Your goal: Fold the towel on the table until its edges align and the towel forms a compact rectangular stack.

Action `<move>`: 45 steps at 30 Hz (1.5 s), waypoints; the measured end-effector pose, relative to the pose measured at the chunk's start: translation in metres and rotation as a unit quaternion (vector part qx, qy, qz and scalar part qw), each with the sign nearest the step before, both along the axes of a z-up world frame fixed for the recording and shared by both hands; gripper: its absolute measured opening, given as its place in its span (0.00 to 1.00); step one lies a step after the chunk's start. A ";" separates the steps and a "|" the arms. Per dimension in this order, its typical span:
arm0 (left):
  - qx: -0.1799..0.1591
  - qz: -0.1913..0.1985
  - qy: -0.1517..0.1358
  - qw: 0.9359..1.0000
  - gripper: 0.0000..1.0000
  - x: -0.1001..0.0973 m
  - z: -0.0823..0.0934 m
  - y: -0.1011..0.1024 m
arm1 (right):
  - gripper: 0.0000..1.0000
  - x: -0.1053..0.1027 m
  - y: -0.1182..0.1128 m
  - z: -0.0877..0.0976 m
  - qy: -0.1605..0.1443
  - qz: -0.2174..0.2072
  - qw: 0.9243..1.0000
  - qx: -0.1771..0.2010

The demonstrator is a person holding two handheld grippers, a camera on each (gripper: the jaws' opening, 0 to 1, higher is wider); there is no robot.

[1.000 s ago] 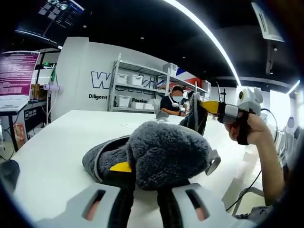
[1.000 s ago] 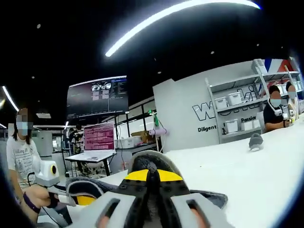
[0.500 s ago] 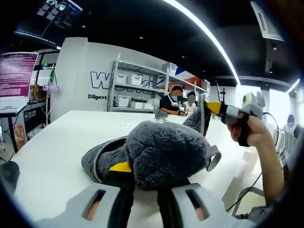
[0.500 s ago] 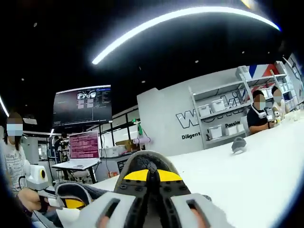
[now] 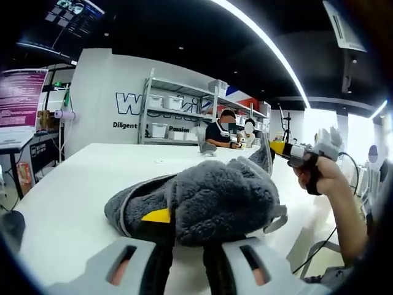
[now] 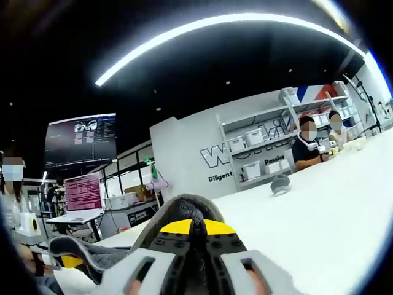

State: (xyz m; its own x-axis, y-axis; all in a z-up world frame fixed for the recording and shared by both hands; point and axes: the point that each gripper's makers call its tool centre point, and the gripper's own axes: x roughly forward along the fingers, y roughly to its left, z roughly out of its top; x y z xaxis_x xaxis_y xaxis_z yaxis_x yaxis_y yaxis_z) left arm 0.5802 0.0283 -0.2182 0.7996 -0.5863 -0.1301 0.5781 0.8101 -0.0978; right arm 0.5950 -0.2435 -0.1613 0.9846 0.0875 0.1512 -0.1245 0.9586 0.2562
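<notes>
- The left gripper (image 5: 184, 249) sits low over the white table (image 5: 67, 184), its jaws pinched together on a thick bunch of the grey towel (image 5: 209, 196), with a yellow pad showing at the fold.
- The towel lies heaped on the table just ahead of that gripper, fluffy side up, its pale trimmed edge curling round the left of the heap.
- From the left gripper view, the right gripper (image 5: 284, 149) is up at the right in a person's hand (image 5: 319, 175), holding a far corner of the towel lifted off the table.
- In the right gripper view, the right gripper (image 6: 193, 236) has its yellow-tipped jaws closed on a towel (image 6: 184, 209) edge that arches over the tips.
- The left gripper (image 6: 64, 261) appears low at the left there, with more towel draped by it.
- Two seated people (image 5: 224, 132) are at the table's far end, in front of shelving (image 5: 175, 114) with white bins.
- A small grey object (image 6: 281, 183) rests on the table well apart from the towel.
</notes>
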 end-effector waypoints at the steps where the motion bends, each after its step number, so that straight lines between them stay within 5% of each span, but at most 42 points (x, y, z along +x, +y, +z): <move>1: 0.000 0.000 0.000 1.000 0.18 0.000 0.000 0.000 | 0.05 0.000 -0.003 -0.002 0.002 -0.003 1.000 0.001; 24: 0.005 -0.003 0.001 1.000 0.18 -0.001 -0.002 -0.004 | 0.05 0.003 -0.047 -0.080 0.109 -0.056 0.992 -0.032; 45: 0.006 -0.003 0.003 1.000 0.18 -0.001 -0.004 -0.006 | 0.06 -0.011 -0.042 -0.086 0.124 -0.058 0.990 -0.034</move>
State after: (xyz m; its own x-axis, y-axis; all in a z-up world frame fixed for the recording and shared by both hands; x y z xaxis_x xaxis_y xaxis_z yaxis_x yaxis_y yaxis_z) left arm 0.5787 0.0227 -0.2227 0.7948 -0.5898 -0.1427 0.5827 0.8075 -0.0919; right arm 0.5840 -0.2854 -0.2473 0.9948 -0.0268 -0.0984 0.0462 0.9786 0.2003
